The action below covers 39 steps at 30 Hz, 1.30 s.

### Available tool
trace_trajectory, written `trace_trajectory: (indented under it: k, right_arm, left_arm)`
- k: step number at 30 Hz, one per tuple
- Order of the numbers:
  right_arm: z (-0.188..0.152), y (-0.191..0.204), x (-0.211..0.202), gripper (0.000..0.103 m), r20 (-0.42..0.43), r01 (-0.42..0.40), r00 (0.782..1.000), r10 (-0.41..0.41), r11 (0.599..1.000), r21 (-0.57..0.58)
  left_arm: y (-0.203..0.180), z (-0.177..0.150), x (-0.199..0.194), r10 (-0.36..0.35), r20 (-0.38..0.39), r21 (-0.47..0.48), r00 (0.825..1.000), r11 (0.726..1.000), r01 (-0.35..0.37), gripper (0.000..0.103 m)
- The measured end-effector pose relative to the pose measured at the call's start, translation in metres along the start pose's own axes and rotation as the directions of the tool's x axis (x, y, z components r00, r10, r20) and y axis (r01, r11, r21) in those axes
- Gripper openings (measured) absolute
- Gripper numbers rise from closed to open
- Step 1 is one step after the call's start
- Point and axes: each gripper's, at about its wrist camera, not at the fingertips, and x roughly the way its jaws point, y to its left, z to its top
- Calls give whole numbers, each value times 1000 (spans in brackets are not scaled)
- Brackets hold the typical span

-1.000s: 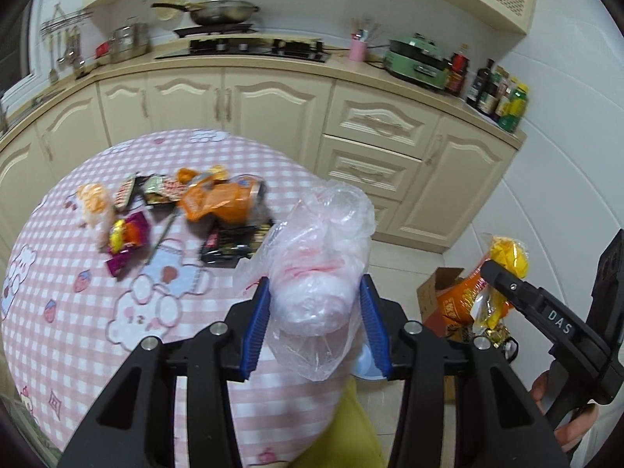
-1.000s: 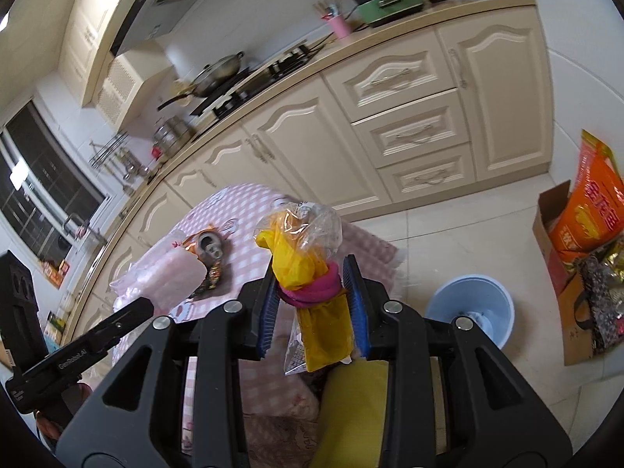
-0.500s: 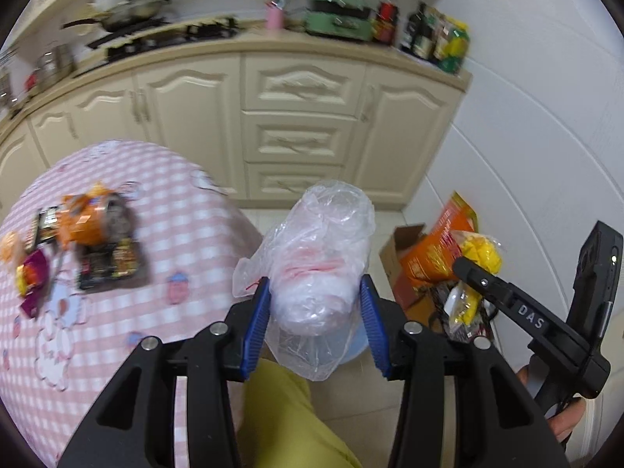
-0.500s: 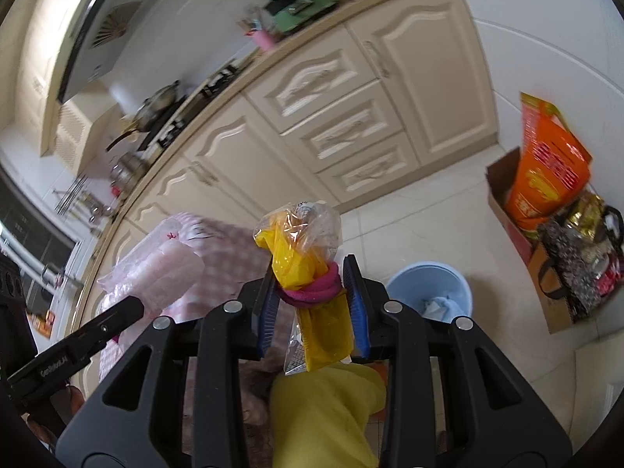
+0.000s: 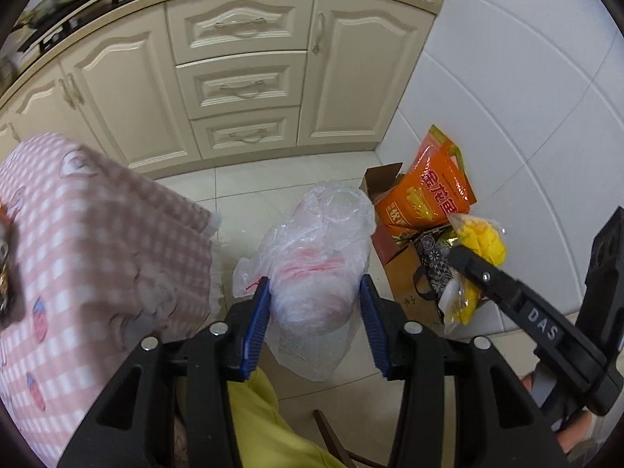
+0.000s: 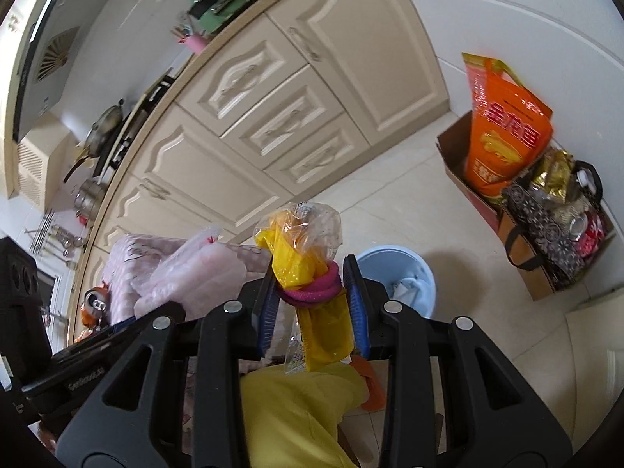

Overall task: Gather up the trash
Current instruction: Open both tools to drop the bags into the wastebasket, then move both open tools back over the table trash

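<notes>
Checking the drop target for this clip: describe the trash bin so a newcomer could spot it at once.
Start at the cream cabinets and come down to the tiled floor. Just beyond the right gripper stands the pale blue round bin, the only blue thing there, unlike the brown cardboard box by the wall.

the letters "das" stand in white on a small label on the finger of the right gripper, seen from the left wrist view. the orange bag in the cardboard box bears large red chinese characters across its front, seemingly "金龙鱼". a white word on the left gripper's finger in the right wrist view is too blurred to read.
</notes>
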Motion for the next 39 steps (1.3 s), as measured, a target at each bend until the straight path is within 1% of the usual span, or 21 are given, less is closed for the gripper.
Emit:
trace_trajectory:
  k: [2, 3, 4, 9, 11, 15, 16, 17, 18, 20, 21, 23, 32, 39]
  right_arm:
    - [1, -6, 3, 32, -7, 10, 1000, -10, 1000, 13]
    - [1, -10, 4, 32, -12, 16, 1000, -16, 1000, 22]
    - [1, -12, 5, 32, -15, 20, 1000, -19, 999, 27]
    - [2, -15, 11, 32, -30, 25, 999, -24, 999, 31]
    - [2, -11, 15, 32, -41, 22, 999, -21, 1000, 20]
    - [8, 11, 27, 34, -60, -6, 998, 4, 999, -34]
    - [10, 20, 31, 55, -68, -16, 998, 12, 998, -60]
    - [12, 26, 34, 71, -77, -21, 997, 15, 997, -77]
    - [13, 32, 35, 81, -81, -18, 997, 11, 996, -86]
    - [14, 43, 32, 81, -45, -24, 999, 20, 995, -99]
    - [14, 47, 31, 81, -42, -30, 999, 25, 993, -110]
    - [13, 55, 29, 81, -47, -37, 998, 31, 991, -131]
    - [-2, 72, 13, 81, -39, -13, 999, 6, 985, -173]
    - [-12, 88, -3, 81, -25, -11, 1000, 5, 977, -212]
  left_arm:
    - [-7, 4, 8, 15, 2, 27, 1000, 1000, -15, 51]
    - [-9, 6, 12, 36, -6, 28, 999, 999, -36, 54]
    - [-9, 7, 15, 42, -9, 25, 999, 999, -41, 55]
    - [3, 10, 18, 43, -23, -7, 999, 999, -44, 55]
    - [7, 9, 15, 46, -20, -18, 999, 999, -47, 55]
    - [19, 5, 4, 60, -4, -43, 998, 997, -60, 55]
    - [22, 4, 2, 65, 1, -52, 998, 997, -65, 55]
    - [25, 4, -1, 70, 5, -59, 998, 996, -69, 56]
    - [30, 3, -5, 77, 11, -72, 997, 995, -76, 56]
    - [37, 2, -11, 88, 21, -87, 996, 992, -86, 57]
    - [41, 1, -14, 96, 28, -95, 995, 991, -93, 57]
    - [47, -1, -19, 104, 36, -107, 994, 989, -99, 57]
    - [54, -11, -35, 100, 55, -115, 993, 989, -93, 57]
    - [62, -25, -62, 105, 95, -131, 990, 987, -92, 57]
